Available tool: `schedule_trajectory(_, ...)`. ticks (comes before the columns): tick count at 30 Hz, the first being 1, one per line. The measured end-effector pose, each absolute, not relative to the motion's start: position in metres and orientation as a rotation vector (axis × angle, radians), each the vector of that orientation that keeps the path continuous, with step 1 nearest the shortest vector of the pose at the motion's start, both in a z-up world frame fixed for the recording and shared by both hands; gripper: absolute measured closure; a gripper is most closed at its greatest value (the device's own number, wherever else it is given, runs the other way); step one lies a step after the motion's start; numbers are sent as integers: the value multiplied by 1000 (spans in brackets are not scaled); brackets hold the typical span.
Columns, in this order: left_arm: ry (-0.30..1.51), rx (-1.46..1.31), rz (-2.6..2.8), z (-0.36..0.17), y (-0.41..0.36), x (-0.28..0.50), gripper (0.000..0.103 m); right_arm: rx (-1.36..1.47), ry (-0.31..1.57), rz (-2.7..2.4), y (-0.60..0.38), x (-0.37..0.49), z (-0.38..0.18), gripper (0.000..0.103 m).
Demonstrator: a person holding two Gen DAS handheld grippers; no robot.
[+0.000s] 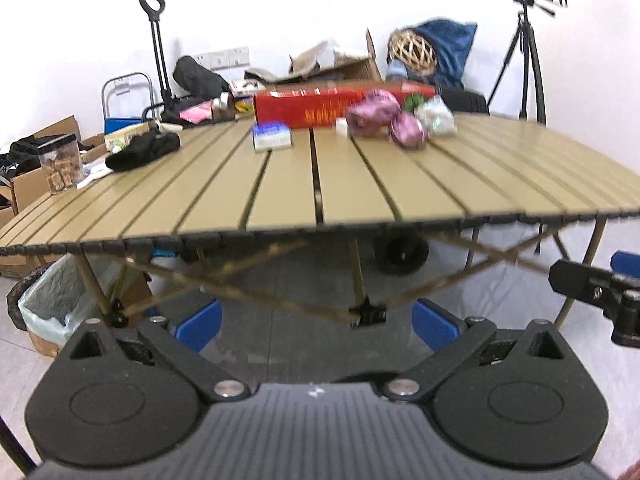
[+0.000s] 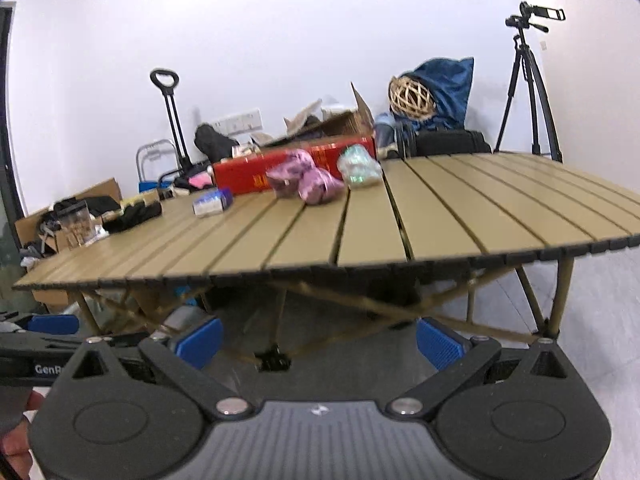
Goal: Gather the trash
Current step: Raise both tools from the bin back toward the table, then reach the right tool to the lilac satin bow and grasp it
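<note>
Hovering below the slatted surface [image 1: 288, 184], both tongs, left [image 1: 316, 326] and right [image 2: 319, 338], wide open, empty; pink crumpled wrappers [image 1: 374, 114] at 12 o'clock.

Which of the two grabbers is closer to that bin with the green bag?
Left. The bin sits on the floor just left of the left gripper; the right gripper is farther to the right.

Before you stands a tan slatted folding table [image 1: 360, 184] on crossed legs. At its far edge lies a long red cardboard box [image 1: 308, 110]; just in front sit crumpled pink wrappers [image 1: 374, 114], a pale crinkled wrapper [image 1: 436, 118] and a small blue-and-white packet [image 1: 272, 136] — at left, a black cloth bundle [image 1: 144, 150] and a clear lidded jar [image 1: 62, 164].
</note>
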State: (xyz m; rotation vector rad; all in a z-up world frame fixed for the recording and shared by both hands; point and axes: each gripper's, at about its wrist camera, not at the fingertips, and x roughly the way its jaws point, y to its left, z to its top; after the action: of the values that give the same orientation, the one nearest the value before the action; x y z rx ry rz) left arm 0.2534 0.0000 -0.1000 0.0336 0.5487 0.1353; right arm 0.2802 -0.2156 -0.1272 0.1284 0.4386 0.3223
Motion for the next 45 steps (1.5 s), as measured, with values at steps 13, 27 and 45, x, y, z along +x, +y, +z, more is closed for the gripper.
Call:
schedule_trajectory(13,422,-59,192,-55,28,284,0,152,310,325,-210,309,-93,0)
schedule_trajectory(27,368,-83,228,-32,40,339,0,144,250,306,-185,379,-67,0)
schedule_trajectory(45,420,-73,266,-37,96,416,0,4,479,273,-120,516,-73,2)
